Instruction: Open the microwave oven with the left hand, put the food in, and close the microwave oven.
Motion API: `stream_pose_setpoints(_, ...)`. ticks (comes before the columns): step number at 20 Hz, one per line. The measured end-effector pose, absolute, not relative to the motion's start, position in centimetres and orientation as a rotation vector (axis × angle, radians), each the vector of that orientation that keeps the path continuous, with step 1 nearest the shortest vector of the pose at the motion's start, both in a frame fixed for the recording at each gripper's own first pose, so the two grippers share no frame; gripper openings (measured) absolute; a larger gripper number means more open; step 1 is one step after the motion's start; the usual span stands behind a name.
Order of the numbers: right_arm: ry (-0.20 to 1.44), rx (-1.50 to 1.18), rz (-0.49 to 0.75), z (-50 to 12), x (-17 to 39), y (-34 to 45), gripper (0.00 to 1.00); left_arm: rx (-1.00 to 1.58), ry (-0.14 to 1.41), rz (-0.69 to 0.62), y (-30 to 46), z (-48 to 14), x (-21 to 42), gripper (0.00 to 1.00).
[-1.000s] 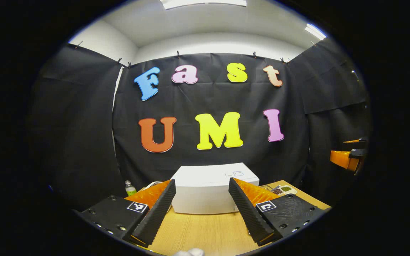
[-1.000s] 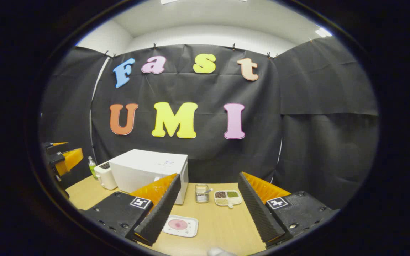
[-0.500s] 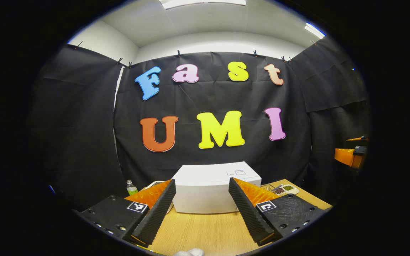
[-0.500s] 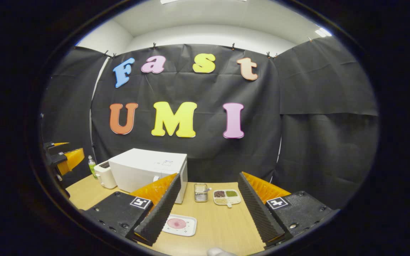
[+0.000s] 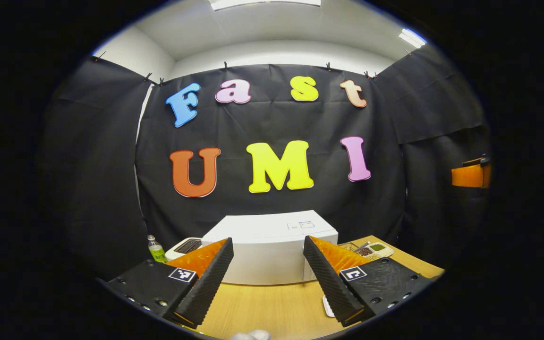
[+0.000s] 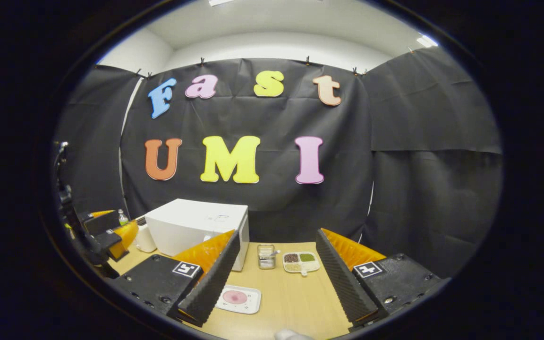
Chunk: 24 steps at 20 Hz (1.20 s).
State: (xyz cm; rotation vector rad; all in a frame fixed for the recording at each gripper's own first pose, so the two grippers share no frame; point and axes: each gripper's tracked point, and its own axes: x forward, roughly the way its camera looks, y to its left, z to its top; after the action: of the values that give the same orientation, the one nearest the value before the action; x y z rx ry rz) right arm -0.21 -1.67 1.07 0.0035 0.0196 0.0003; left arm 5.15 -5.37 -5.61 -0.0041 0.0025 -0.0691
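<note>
In the left gripper view, the left gripper (image 5: 266, 271) has its two fingers spread wide apart, and nothing sits between them. It hangs above the wooden table (image 5: 272, 307). The white microwave oven (image 5: 272, 245) sits straight ahead at 12 o'clock, with its door closed. A small white toaster (image 5: 184, 245) and a green bottle (image 5: 156, 250) stand at about 10 o'clock, left of the oven. A tray with little food cups (image 5: 371, 250) lies at 2 o'clock. The right gripper (image 5: 470, 175) shows far off at 3 o'clock. In the right gripper view, the right gripper (image 6: 276, 276) is also spread wide and holds nothing. The food plate (image 6: 238, 299), white with a pink round thing on it, lies on the table between its fingers, near the left one. The microwave oven (image 6: 196, 226) stands at 11 o'clock, closed. A small metal basket (image 6: 266, 256) and the tray (image 6: 301, 262) sit at 12 o'clock. The left gripper (image 6: 109, 231) shows at 9 o'clock, close to the toaster (image 6: 145, 238).
</note>
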Motion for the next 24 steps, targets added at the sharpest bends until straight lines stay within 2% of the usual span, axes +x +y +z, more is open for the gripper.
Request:
stream_pose_setpoints(9,0.053,-0.010,-0.042,1.8,0.2,-3.7,1.00,-0.040,0.091,-0.167,-13.4,-14.8,14.8,0.95)
stream_pose_setpoints(20,0.131,-0.036,-0.102,0.1,1.6,-6.0,1.00,-0.036,0.199,-0.157,-16.3,-23.8,25.6,0.95)
stream_pose_setpoints(21,0.137,-0.043,-0.109,0.0,1.7,-6.2,1.00,-0.040,0.207,-0.146,-16.3,-24.2,26.2,0.93)
stream_pose_setpoints(22,0.141,-0.046,-0.113,-0.2,1.8,-6.4,1.00,-0.046,0.211,-0.142,-16.1,-24.5,26.5,1.00)
stream_pose_setpoints(23,0.147,-0.048,-0.116,-0.3,2.0,-6.5,1.00,-0.051,0.213,-0.138,-16.2,-24.8,26.7,0.70)
stream_pose_setpoints(24,0.152,-0.052,-0.117,-0.5,2.1,-6.5,1.00,-0.046,0.221,-0.123,-15.9,-25.1,26.9,0.70)
